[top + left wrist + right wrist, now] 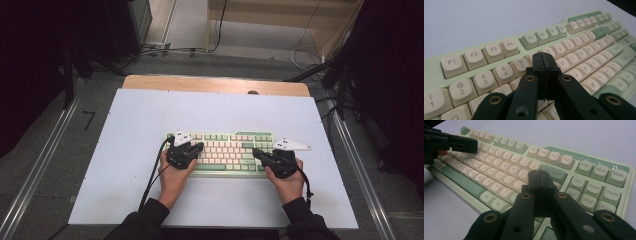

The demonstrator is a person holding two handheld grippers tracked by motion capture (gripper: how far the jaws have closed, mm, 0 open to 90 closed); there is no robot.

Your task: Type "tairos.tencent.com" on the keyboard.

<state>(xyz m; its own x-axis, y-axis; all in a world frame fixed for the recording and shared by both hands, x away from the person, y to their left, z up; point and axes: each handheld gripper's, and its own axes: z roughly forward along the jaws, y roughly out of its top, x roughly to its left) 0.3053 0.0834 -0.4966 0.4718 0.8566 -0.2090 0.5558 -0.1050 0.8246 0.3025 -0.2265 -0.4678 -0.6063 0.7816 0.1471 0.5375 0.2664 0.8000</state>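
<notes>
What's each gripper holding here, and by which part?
Nothing. The left gripper and right gripper are both shut with nothing between their jaws, poised over the keyboard keys.

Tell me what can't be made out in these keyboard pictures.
- Left gripper view: keys under the shut left hand-held gripper are hidden by its jaws; whether it touches the keyboard is unclear.
- Right gripper view: keys behind the shut right hand-held gripper are covered; bottom-row keys are cut by the edge.
- High view: key legends are too small.
</notes>
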